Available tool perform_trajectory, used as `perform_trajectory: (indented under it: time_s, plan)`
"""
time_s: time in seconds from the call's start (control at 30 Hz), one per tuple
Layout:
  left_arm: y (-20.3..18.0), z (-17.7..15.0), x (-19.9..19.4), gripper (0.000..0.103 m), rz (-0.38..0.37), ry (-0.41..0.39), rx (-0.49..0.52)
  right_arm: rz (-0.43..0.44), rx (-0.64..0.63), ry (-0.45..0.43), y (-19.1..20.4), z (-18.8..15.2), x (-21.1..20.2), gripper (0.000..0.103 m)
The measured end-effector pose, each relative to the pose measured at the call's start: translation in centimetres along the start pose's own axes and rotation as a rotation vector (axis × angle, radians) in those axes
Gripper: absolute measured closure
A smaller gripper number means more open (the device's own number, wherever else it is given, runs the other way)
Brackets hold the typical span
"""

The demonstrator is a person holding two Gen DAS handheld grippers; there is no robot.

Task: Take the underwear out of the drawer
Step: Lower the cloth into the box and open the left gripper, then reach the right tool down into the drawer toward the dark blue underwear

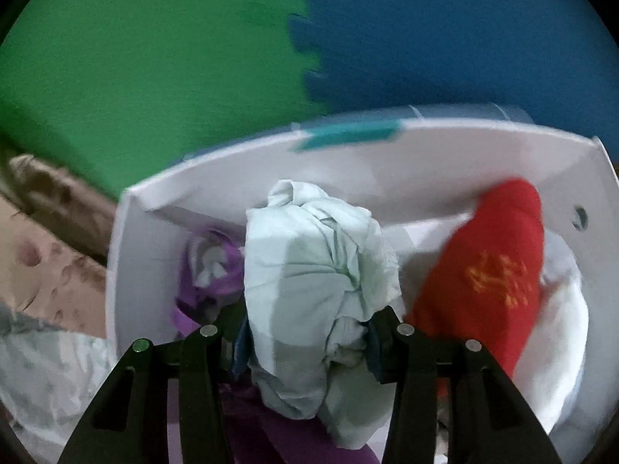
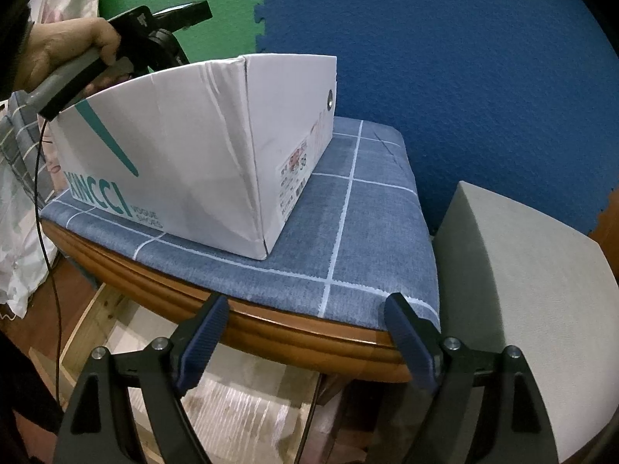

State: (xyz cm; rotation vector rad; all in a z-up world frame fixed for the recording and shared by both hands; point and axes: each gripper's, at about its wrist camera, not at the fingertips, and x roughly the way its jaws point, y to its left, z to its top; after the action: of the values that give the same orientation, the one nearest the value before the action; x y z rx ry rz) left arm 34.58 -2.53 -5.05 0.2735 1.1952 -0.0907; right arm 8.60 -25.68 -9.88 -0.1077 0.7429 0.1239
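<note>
Inside box (image 1: 271, 178), left gripper (image 1: 305, 332) clamps pale garment (image 1: 317, 270); right gripper (image 2: 305, 332) apart, empty.

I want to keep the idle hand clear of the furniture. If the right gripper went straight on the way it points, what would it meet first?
Most likely the blue checked cushion at the wooden seat's front edge. The right gripper is open and empty; depth is uncertain.
</note>
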Motion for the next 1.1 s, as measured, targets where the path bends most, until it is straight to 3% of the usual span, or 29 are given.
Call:
perform_trajectory:
  time_s: [0.07, 0.17, 0.33, 0.37, 0.4, 0.43, 0.6, 0.7, 0.83, 0.93, 1.03, 1.1]
  plan:
    - [0.5, -0.1, 0.4, 0.060, -0.014, 0.013, -0.001, 0.001, -0.005, 0.000, 0.2, 0.0, 0.1, 0.018]
    - [2.1, -0.3, 0.2, 0.051, -0.015, 0.008, -0.101, 0.012, -0.013, -0.015, 0.3, 0.0, -0.3, 0.018]
    - [1.7, -0.9, -1.1, 0.042, -0.015, -0.029, -0.090, 0.055, -0.071, -0.081, 1.5, -0.3, -2.2, 0.018]
    - [1.7, -1.2, -1.6, 0.031, -0.025, -0.039, -0.097, 0.074, -0.091, -0.079, 2.0, -0.5, -2.5, 0.018]
    - [1.7, -1.3, -1.9, 0.008, -0.022, -0.042, -0.098, 0.096, -0.109, -0.072, 2.5, -0.7, -2.7, 0.018]
    - [1.7, -1.6, -2.4, 0.001, -0.028, -0.048, -0.095, 0.116, -0.124, -0.066, 2.9, -0.9, -2.9, 0.018]
    - [1.9, -3.0, -5.0, 0.001, -0.052, -0.069, -0.034, 0.151, -0.249, -0.014, 6.7, -2.9, -3.5, 0.018]
    - [3.4, -5.3, -7.5, 0.001, -0.112, -0.124, -0.038, 0.219, -0.267, 0.059, 9.4, -4.7, -3.0, 0.018]
    - [5.9, -12.5, -12.7, 0.001, -0.228, -0.285, -0.051, 0.304, -0.272, 0.168, 12.1, -6.5, -0.9, 0.018]
    - [9.0, -20.3, -16.4, 0.001, -0.270, -0.485, -0.096, 0.317, -0.320, 0.248, 13.9, -7.3, 1.7, 0.018]
    - [12.0, -27.8, -17.6, 0.001, -0.168, -0.664, -0.153, 0.310, -0.464, 0.278, 16.8, -7.4, 4.3, 0.018]
    - [13.6, -31.8, -16.6, 0.001, -0.107, -0.707, -0.191, 0.329, -0.522, 0.291, 18.4, -6.8, 6.2, 0.018]
